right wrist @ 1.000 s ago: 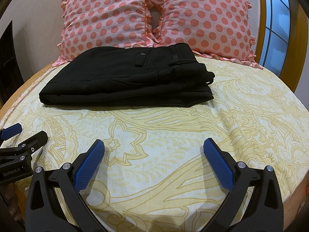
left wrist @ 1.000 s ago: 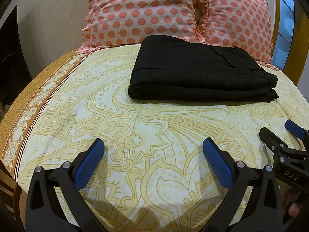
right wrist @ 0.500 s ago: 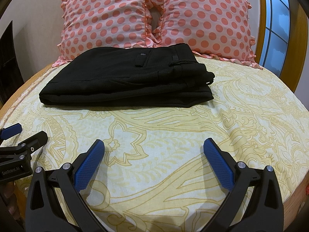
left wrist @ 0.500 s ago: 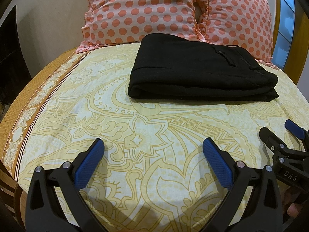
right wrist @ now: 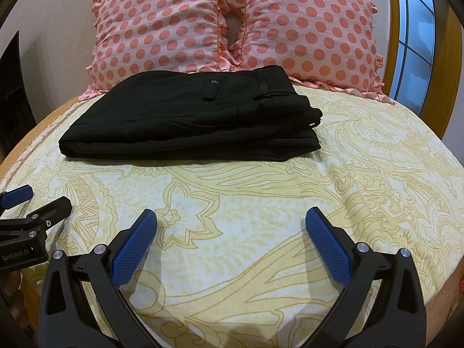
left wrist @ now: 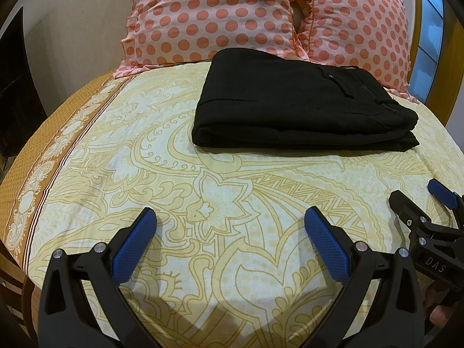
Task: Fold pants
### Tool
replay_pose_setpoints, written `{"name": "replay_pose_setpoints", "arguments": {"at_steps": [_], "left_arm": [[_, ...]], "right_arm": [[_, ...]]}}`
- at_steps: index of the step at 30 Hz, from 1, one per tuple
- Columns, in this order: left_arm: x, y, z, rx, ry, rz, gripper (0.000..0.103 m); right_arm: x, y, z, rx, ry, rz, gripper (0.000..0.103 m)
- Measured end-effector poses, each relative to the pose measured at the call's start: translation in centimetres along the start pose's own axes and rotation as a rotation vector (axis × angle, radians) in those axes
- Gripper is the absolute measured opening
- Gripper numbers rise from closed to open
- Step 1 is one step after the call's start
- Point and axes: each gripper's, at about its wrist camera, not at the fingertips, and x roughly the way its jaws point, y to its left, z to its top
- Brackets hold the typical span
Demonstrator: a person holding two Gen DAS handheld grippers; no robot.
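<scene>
Black pants [left wrist: 295, 107] lie folded in a flat rectangular stack on the yellow patterned bed sheet [left wrist: 220, 191], just in front of the pillows; they also show in the right wrist view [right wrist: 191, 119], back pocket and waistband up at the right end. My left gripper [left wrist: 230, 226] is open and empty, held above the sheet well short of the pants. My right gripper [right wrist: 232, 226] is open and empty, likewise back from the pants. Each gripper shows at the edge of the other's view: the right gripper [left wrist: 417, 200], the left gripper [right wrist: 37, 200].
Two pink pillows with orange dots [right wrist: 232, 23] lean against the wooden headboard [right wrist: 452, 58] behind the pants. A window [right wrist: 414, 37] is at the right. The orange border of the sheet [left wrist: 52, 156] marks the bed's left edge, with dark furniture [left wrist: 11, 87] beyond.
The left wrist view has shifted slightly, so the pants sit a little lower in it. Both grippers stay open and the pants have not moved.
</scene>
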Motion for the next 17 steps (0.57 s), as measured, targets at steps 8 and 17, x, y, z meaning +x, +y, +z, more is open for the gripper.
{"name": "replay_pose_setpoints", "arguments": {"at_steps": [8,17], "left_arm": [[0.07,0.09,0.12,0.005,0.000,-0.003,0.101],[0.04,0.08,0.23,0.007,0.000,-0.003,0.101]], "right_arm": [[0.00,0.02,-0.02,0.001,0.000,-0.001,0.102],[0.01,0.05,-0.05,0.001,-0.001,-0.001,0.102]]}}
